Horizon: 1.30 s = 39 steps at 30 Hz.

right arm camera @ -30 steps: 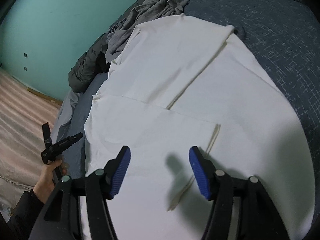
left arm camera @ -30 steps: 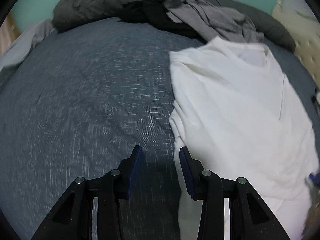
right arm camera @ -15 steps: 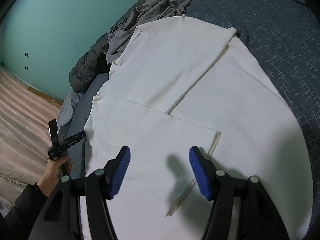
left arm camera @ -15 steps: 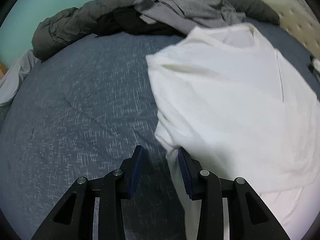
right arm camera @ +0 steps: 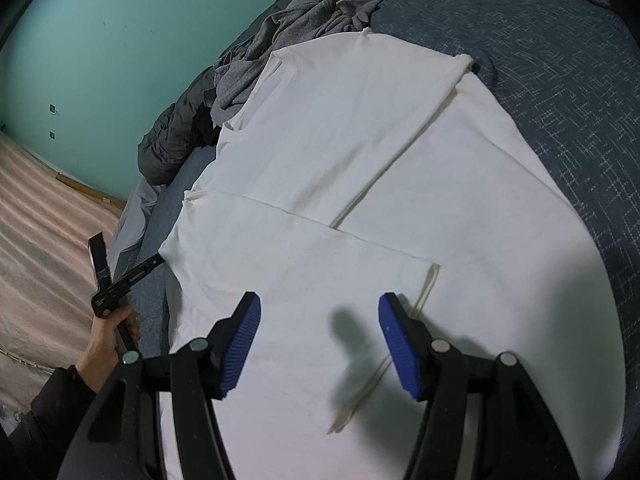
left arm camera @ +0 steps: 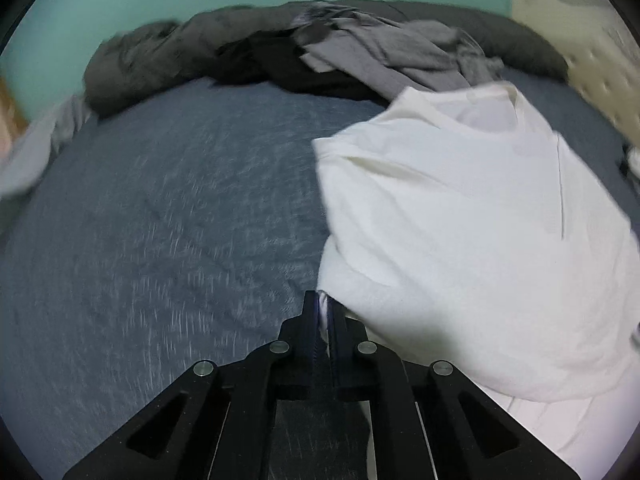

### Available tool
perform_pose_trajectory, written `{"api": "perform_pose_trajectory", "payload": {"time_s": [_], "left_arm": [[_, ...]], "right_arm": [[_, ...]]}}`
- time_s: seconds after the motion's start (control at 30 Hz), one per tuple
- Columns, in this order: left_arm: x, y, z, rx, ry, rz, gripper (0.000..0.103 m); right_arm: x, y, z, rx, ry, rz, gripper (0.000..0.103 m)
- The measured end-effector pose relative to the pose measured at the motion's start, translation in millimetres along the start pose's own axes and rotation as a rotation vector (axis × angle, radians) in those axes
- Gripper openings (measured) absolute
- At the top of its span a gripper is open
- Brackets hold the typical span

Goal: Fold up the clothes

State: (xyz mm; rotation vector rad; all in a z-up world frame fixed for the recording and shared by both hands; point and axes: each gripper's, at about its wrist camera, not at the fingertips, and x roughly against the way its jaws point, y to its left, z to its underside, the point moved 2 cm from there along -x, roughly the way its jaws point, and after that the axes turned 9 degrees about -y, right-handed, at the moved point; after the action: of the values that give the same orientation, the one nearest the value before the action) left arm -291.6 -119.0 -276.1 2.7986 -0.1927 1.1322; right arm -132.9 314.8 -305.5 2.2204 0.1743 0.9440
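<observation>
A white T-shirt (right arm camera: 360, 184) lies spread on the blue-grey bed (right arm camera: 560, 80), with its sides folded in. In the left wrist view the shirt (left arm camera: 460, 220) fills the right side. My left gripper (left arm camera: 323, 312) is shut on the shirt's left edge, with white cloth pinched between the blue pads. It also shows in the right wrist view (right arm camera: 160, 258), at the shirt's left edge. My right gripper (right arm camera: 320, 340) is open and empty, hovering over the lower part of the shirt.
A heap of grey and black clothes (left arm camera: 360, 60) and a dark duvet (left arm camera: 160, 64) lie along the far side of the bed by the teal wall. A beige headboard (left arm camera: 592, 60) is at the right. The floor (right arm camera: 40, 240) lies left of the bed.
My left gripper has closed on the shirt's left edge; it was open beside it before. The right gripper has stayed open over the shirt.
</observation>
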Motion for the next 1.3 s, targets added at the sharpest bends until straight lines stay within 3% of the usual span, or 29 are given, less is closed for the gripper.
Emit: {"api": "perform_pose_trajectory", "payload": {"time_s": [0.23,0.57,0.6,0.7,0.73,0.87,0.9,0.93,0.97,1.3], "left_arm": [[-8,18,18,0.160,0.036,0.040,0.005],[19,43,31,0.300,-0.014,0.033,0.006],[20,44,30,0.319,-0.018,0.046,0.013],[23,37,26,0.354,-0.039,0.094,0.047],[22,32,23,0.356,-0.049,0.114,0.048],[3,26,20,0.389,-0.043,0.139,0.047],[-1,26,22,0.401,-0.029,0.153,0.041],[-6,25,24,0.413,-0.016,0.168,0.012],[-12,24,27,0.414,-0.001,0.171,0.005],[-1,38,46,0.525,-0.071,0.188,0.006]], "right_arm": [[-1,-1,-2,-0.001,0.005,-0.002,0.062],[-5,0,-6,0.009,0.012,-0.006,0.062],[-6,1,-6,0.011,0.012,-0.006,0.062],[-7,3,-5,0.021,0.016,-0.003,0.062],[-8,3,-4,0.025,0.018,0.000,0.062],[-10,5,-1,0.036,0.024,0.010,0.062],[-11,5,0,0.039,0.024,0.011,0.062],[-11,5,0,0.042,0.024,0.013,0.062],[-11,6,0,0.045,0.025,0.014,0.062],[-14,18,2,0.126,0.029,0.052,0.062]]}}
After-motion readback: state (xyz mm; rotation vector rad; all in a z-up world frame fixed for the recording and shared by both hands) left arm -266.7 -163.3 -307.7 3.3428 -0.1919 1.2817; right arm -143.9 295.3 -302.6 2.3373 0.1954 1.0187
